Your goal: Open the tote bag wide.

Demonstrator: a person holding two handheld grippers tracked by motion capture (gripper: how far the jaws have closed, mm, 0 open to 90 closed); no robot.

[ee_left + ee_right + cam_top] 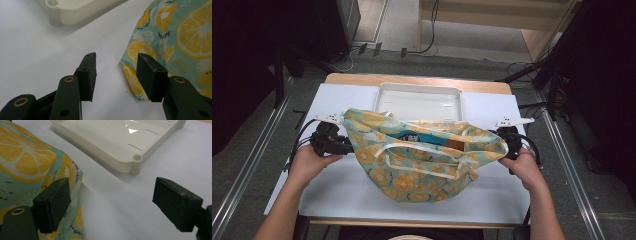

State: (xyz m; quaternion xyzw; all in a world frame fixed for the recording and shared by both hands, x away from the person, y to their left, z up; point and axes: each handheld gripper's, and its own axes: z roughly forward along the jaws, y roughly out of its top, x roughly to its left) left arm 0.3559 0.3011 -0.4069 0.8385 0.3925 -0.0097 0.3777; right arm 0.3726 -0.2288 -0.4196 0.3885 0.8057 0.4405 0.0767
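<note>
Basically both sets of jaws stood released, nothing pinched. Left gripper [116, 75] sat w/ the bag's [422, 155] cloth corner just beside one pad; right gripper [111, 205] likewise, cloth at its inner pad. Bag lay mid-table, nearer the front edge, lemon-print fabric, prob. soft, light, floppy, so it'd sag unless taken at the seam corners or the white handles [412, 147]. High view showed its mouth gaping w/ something teal inside, plus both hands; gripper views showed pad-to-cloth gaps instead. White tray [384, 97] sat behind, toward the back edge.
</note>
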